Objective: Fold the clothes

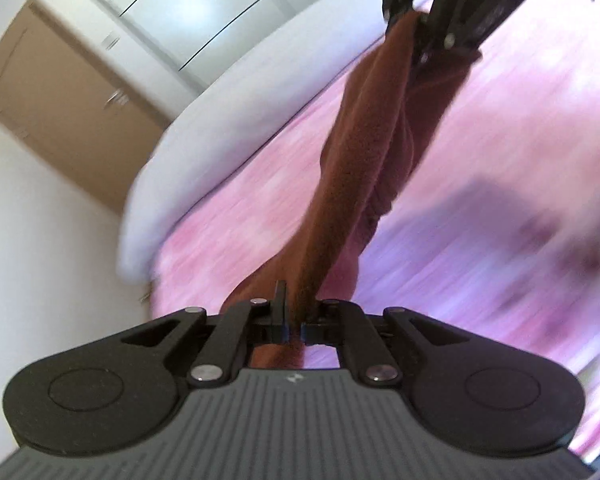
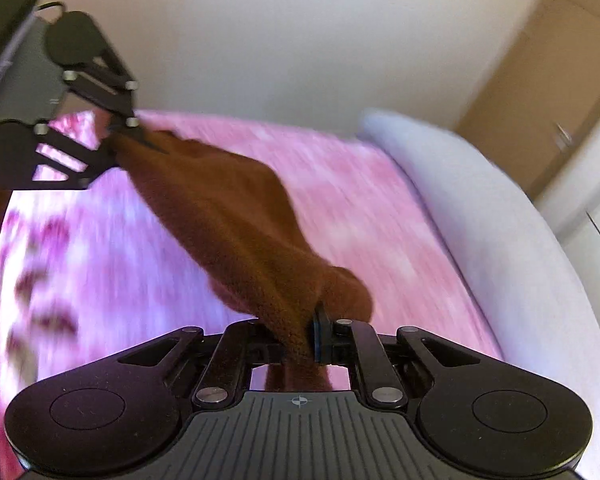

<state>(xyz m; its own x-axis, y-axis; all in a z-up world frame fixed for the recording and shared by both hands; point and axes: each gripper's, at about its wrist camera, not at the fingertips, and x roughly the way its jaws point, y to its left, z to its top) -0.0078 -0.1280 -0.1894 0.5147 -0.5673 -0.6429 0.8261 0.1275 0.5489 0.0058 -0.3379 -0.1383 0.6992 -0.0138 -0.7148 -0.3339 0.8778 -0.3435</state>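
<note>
Left wrist view: the left gripper [image 1: 294,326] clenches one end of a rust-brown garment [image 1: 364,152] stretched toward one o'clock, above the pink bedspread [image 1: 500,128]; right wrist view: the right gripper [image 2: 300,346] pinches the other end, the cloth running toward ten o'clock; the garment looks soft, light and limp, best held at corners.

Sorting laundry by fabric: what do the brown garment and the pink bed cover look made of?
The brown garment, stretched between the left gripper and right gripper, looks like fuzzy knit or fleece: matte, nubby pile. The pink bed cover seems a smooth printed woven fabric, though blur hides its weave.
</note>
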